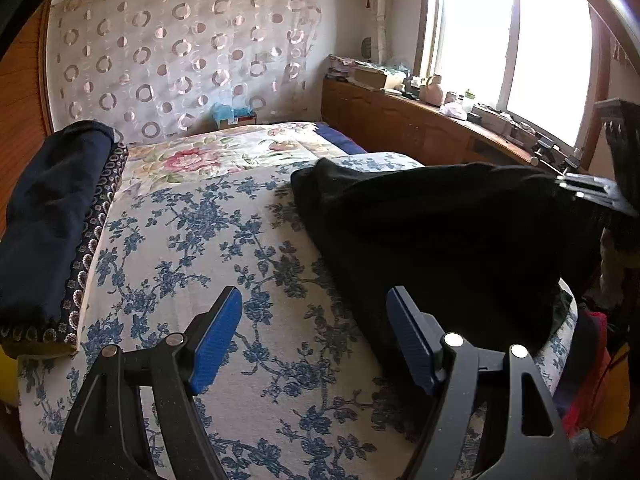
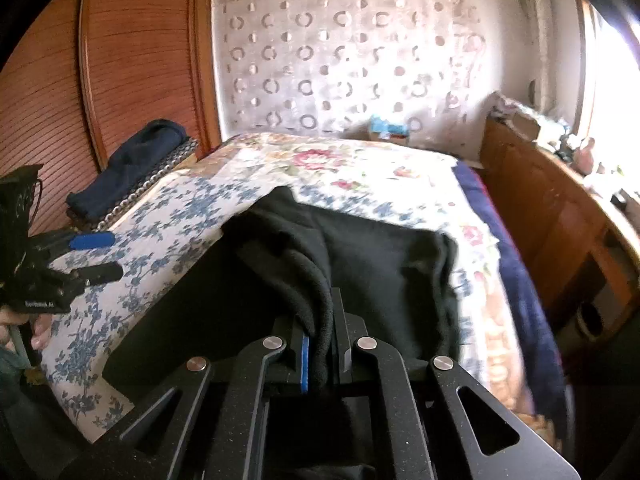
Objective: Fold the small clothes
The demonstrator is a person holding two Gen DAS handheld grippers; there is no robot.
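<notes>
Open left gripper (image 1: 314, 340) beside black garment (image 1: 440, 232)

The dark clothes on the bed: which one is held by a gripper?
The black garment, pinched in the right gripper. The navy one lies folded at the bed's far left edge, untouched.

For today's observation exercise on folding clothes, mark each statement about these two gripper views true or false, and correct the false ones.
1. The right gripper is shut on the black fleece garment. True.
2. The left gripper also grips that garment. False: it is open, with only the blue-flowered bedspread between its fingers.
3. A folded navy cloth lies at the bed's left side. True.
4. The black garment lies on a wooden floor. False: it lies on the bed.
5. The window is dark. False: bright daylight.
</notes>
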